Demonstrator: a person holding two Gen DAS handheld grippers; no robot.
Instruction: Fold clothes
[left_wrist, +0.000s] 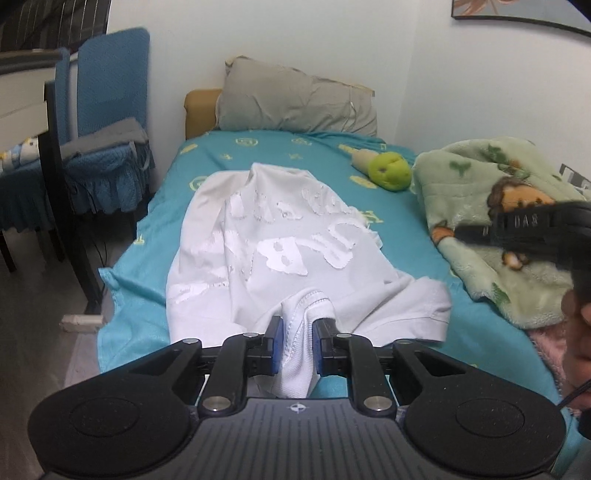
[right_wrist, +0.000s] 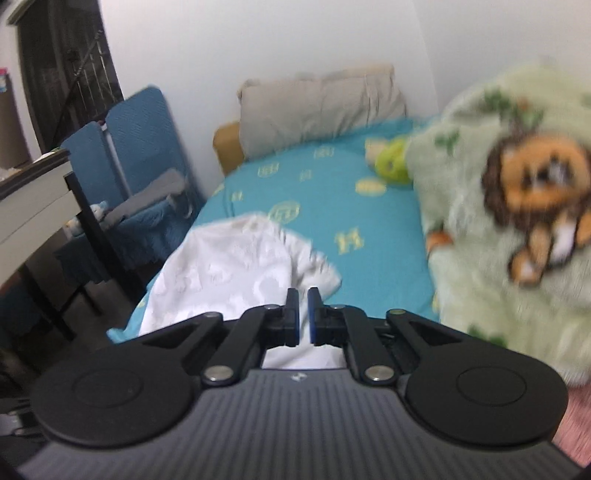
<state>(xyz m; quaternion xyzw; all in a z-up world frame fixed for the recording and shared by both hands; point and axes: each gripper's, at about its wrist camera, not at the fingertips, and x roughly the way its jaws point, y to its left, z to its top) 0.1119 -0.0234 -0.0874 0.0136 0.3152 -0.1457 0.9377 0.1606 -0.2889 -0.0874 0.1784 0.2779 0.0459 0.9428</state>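
Beside the bed (left_wrist: 155, 236), off its left edge, stand blue-covered chairs (left_wrist: 110, 110), with a strip of bare floor (left_wrist: 33, 295) between them and the mattress. A white shirt (left_wrist: 258, 240) lies crumpled down the middle of the bed, its near hem reaching the foot edge and its left side close to the bed's left edge. The left gripper (left_wrist: 298, 328) is closed on a bunched fold of the shirt's near edge. At the head of the bed leans a grey pillow (left_wrist: 295, 99); just below it sits a green soft toy (left_wrist: 393, 171). Teal sheet shows between the shirt and a green fleece blanket (left_wrist: 491, 229) heaped along the bed's right edge. The right gripper (right_wrist: 303, 314) hangs above the shirt's right side, its fingers nearly together with only a thin gap, gripping nothing.
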